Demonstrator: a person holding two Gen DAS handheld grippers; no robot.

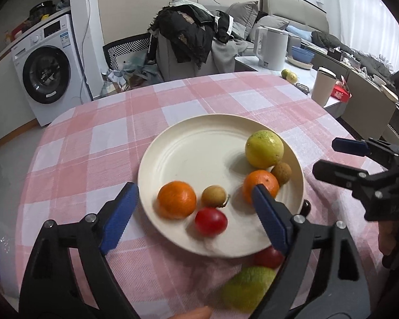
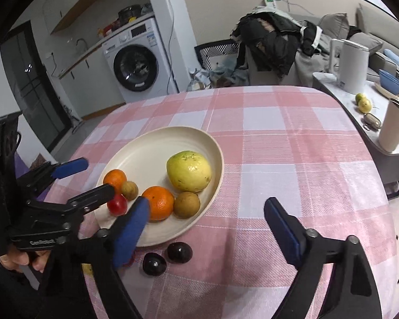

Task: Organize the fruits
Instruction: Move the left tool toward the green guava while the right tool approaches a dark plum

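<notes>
Our left gripper (image 1: 194,212) and right gripper (image 2: 207,228) both gape wide, holding nothing. Nearest us, two dark plums (image 2: 167,257) lie on the checked tablecloth (image 2: 279,133) just off the plate (image 1: 199,138), which carries two oranges (image 1: 176,199), a tomato (image 1: 210,221), brown fruits and a yellow-green guava (image 2: 188,171).

The cloth (image 2: 279,138) is pink-and-white check. The cream plate (image 1: 199,143) holds 2 oranges (image 1: 176,199), a yellow-green guava (image 1: 264,148) at 2 o'clock, a red tomato (image 1: 210,221) at 6 and 2 brown longans (image 1: 213,196). Gripper pads (image 2: 131,228) are blue.
</notes>
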